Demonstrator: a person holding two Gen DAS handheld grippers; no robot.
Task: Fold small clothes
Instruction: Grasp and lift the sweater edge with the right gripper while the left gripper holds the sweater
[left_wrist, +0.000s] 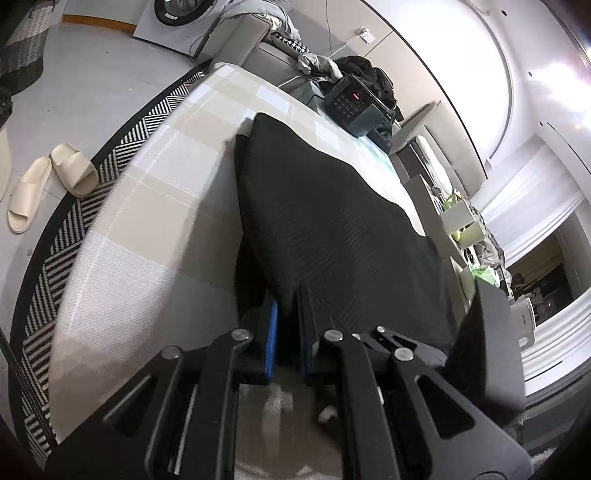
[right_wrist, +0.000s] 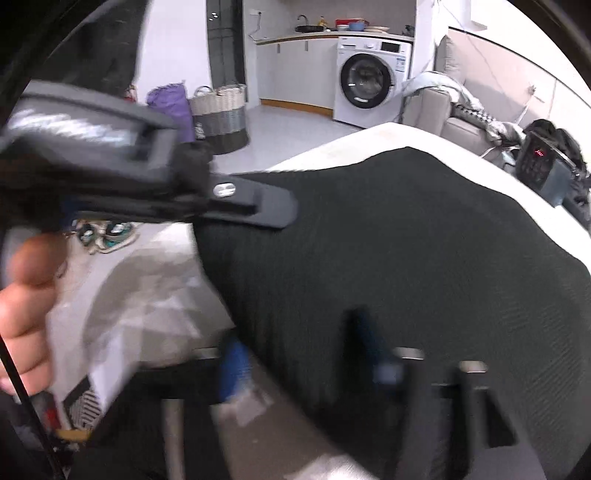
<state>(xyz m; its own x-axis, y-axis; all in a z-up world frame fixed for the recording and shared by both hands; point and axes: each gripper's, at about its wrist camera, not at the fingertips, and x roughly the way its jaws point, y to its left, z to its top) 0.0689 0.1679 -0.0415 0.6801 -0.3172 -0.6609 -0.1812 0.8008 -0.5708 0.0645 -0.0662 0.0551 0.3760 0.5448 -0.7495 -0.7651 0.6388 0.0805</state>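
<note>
Both grippers, left (left_wrist: 286, 332) and right (right_wrist: 306, 354), pinch the black garment's (left_wrist: 332, 221) near edge between their fingers.

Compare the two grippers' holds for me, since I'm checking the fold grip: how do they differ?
The left gripper has its blue pads nearly together, pinching the black garment edge; the right gripper shows pads wider apart with cloth between. The left view is sharp, the right blurred. Both are at the same garment on the checked table.

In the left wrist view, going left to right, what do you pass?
Pair of cream rubber slippers → black-and-white zigzag rug → beige checked tablecloth → black knitted garment → white open box with green items.
</note>
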